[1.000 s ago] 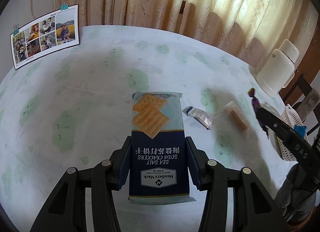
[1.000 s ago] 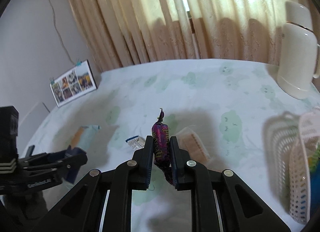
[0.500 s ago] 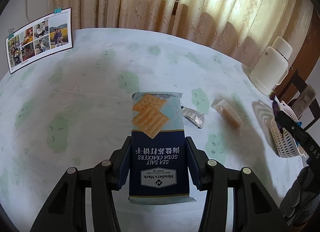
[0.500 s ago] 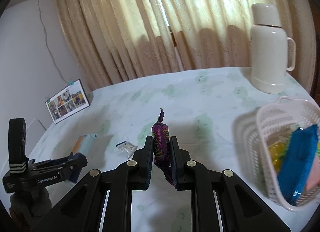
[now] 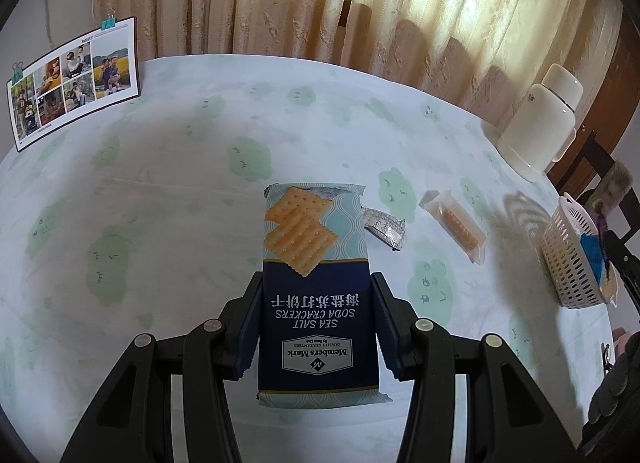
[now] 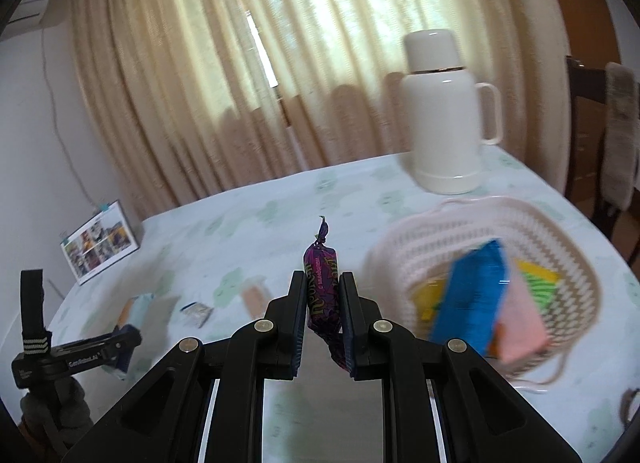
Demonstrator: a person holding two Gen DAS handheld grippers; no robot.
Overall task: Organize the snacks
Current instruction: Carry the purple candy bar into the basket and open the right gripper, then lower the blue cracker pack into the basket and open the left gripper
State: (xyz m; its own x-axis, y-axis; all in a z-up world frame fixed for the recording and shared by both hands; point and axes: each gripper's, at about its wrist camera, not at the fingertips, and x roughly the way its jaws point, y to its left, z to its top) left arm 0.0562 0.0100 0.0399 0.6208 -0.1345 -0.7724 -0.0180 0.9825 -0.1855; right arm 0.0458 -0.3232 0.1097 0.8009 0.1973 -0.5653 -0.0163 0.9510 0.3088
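Observation:
A navy and pale blue pack of soda crackers [image 5: 312,231] sticks out forward over the table, and my left gripper [image 5: 316,287] is shut on its sides. A purple wrapped candy [image 6: 322,259] stands upright between the pads of my right gripper [image 6: 322,277], which is shut on it. That candy hangs just left of a white lattice basket [image 6: 480,203] holding a blue pack [image 6: 468,295], a pink pack [image 6: 520,323] and yellow-green packets. In the left wrist view the basket [image 5: 568,263] sits at the far right with the candy [image 5: 600,215] above its rim.
A small silver packet [image 5: 384,227] and a clear-wrapped wafer bar [image 5: 454,225] lie on the green-patterned cloth right of the crackers. A white thermos [image 6: 440,115] stands behind the basket, a photo card [image 5: 74,79] at the far left. Curtains and a chair [image 6: 616,131] border the table.
My right gripper has carried the purple candy to the right, from above the wafer bar to beside the basket. The left gripper and the crackers have stayed put.

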